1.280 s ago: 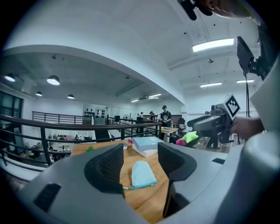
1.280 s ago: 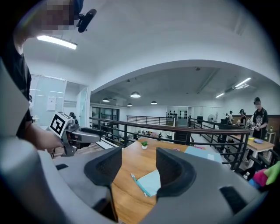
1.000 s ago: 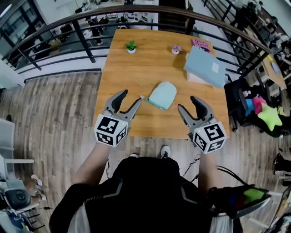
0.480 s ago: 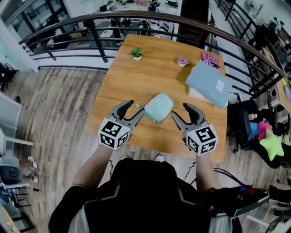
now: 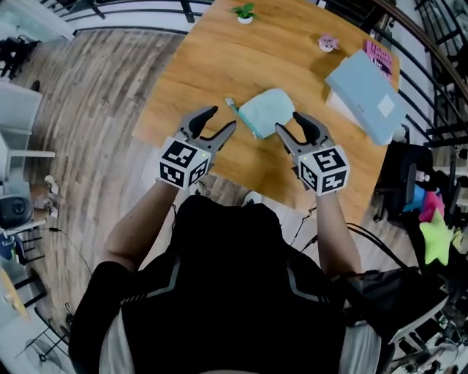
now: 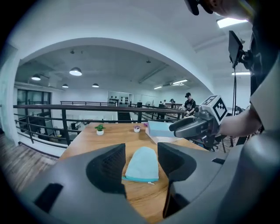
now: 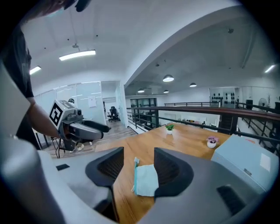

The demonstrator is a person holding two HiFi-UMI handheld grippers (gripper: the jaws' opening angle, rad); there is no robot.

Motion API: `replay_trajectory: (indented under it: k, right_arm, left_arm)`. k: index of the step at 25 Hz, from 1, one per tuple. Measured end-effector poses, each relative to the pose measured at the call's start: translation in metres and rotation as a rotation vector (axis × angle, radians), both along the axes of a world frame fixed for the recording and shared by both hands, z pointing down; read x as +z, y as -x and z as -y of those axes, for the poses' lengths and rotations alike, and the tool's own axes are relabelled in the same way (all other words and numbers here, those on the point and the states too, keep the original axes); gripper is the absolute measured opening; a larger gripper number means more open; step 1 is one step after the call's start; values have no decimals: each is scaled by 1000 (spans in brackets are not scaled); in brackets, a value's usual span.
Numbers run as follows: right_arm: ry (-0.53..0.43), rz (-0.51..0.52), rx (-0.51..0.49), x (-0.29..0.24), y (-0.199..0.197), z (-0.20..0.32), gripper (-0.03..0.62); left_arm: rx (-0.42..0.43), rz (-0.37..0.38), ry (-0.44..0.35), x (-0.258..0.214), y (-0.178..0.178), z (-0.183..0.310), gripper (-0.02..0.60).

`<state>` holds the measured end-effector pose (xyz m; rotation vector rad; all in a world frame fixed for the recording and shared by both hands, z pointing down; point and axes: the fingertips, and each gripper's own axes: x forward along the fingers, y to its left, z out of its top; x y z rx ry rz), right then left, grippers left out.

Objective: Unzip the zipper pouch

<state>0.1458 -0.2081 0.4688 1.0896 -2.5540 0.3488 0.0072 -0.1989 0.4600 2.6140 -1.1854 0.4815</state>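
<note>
A light teal zipper pouch point(image 5: 265, 111) lies flat on the wooden table point(image 5: 197, 66), its darker zipper edge point(image 5: 240, 118) facing my left gripper. My left gripper point(image 5: 221, 119) hovers just left of that edge, open and empty. My right gripper point(image 5: 289, 122) hovers at the pouch's near right corner, its jaws wide and closing with nothing between them. In the left gripper view the pouch point(image 6: 142, 164) lies ahead beyond the open jaws, with the right gripper point(image 6: 192, 127) to the right. In the right gripper view the pouch point(image 7: 145, 180) also lies ahead and the left gripper point(image 7: 83, 129) is at left.
A blue folder on a stack of books point(image 5: 365, 95) lies at the table's right side. A small potted plant point(image 5: 245, 12) and a pink flower pot point(image 5: 327, 42) stand at the far side. A railing runs behind the table; wooden floor is to the left.
Both grippers have moved forward and inward until they flank the pouch closely. The head view has tilted down, so the table sits higher in the picture.
</note>
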Motion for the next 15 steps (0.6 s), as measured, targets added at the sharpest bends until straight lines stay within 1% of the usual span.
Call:
replay_trajectory:
  k: [3,7,10,13,15]
  right_arm:
    - [47,-44,-51,36,6,5,220]
    - [100,-106,-134,78,18,7,202]
    - [138,-154,-192,107,27,5,198]
    - [139,-180,-230,130,33,6,186]
    - [149,-203,-255,147,37,5,183]
  left_arm:
    - [-32,24,67,30,6,-5,247]
    - [-97,27,133,59,16,-10,247]
    - [-125,31,170,73,19,-15,244]
    - [-140,36,188,85,22,-18,236]
    - [-168,43,199,93,28,-18,236]
